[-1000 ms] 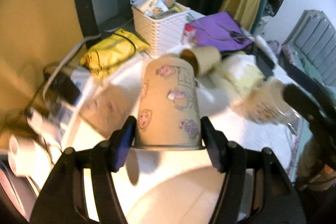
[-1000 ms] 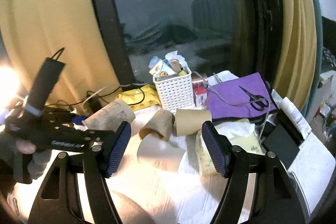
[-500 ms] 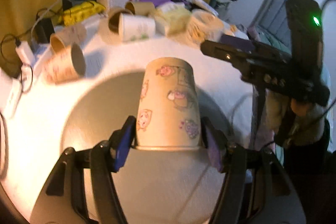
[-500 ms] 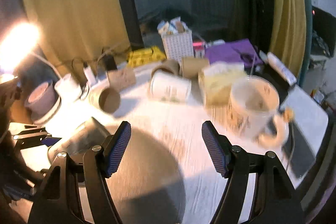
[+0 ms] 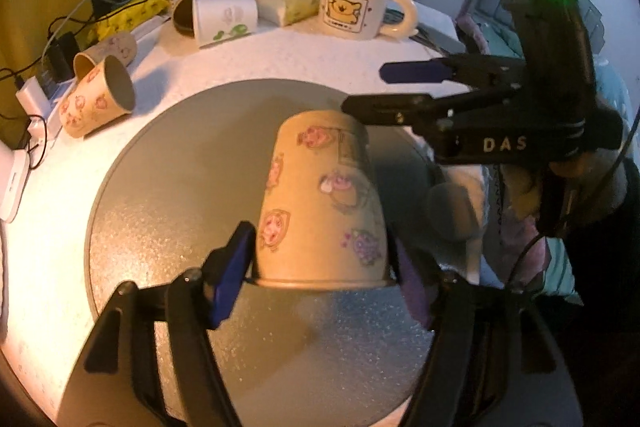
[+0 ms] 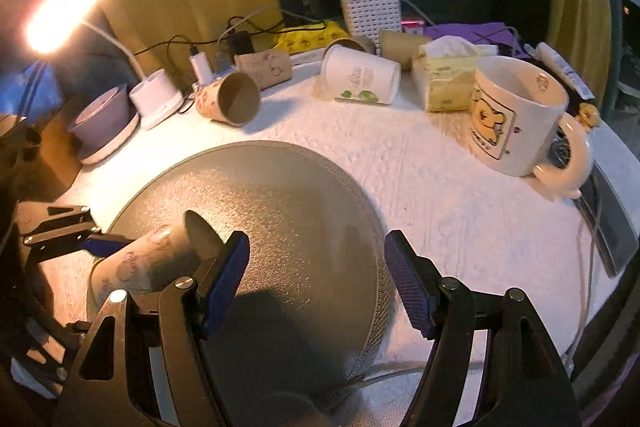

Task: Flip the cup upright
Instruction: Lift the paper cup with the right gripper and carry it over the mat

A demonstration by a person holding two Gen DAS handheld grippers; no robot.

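My left gripper [image 5: 320, 279] is shut on a tan paper cup with pink cartoon prints [image 5: 320, 199], gripped near its rim, its closed base pointing away from the camera over the round grey mat [image 5: 168, 195]. In the right wrist view the same cup [image 6: 152, 259] lies tilted at the mat's [image 6: 304, 227] left edge, held by the left gripper's blue pads [image 6: 100, 242]. My right gripper [image 6: 316, 283] is open and empty above the mat; it also shows in the left wrist view [image 5: 384, 87], right of the cup.
Several paper cups lie on their sides at the back: a pink-print one [image 6: 228, 103], a white one [image 6: 360, 75]. A bear mug [image 6: 516, 115] stands at the right, a white basket [image 6: 370, 13], tissue pack [image 6: 444, 75], lamp base [image 6: 156, 103] and cables behind.
My left gripper has carried the cup down over the grey mat. My right gripper has swung down toward the table and now hovers beside the cup.
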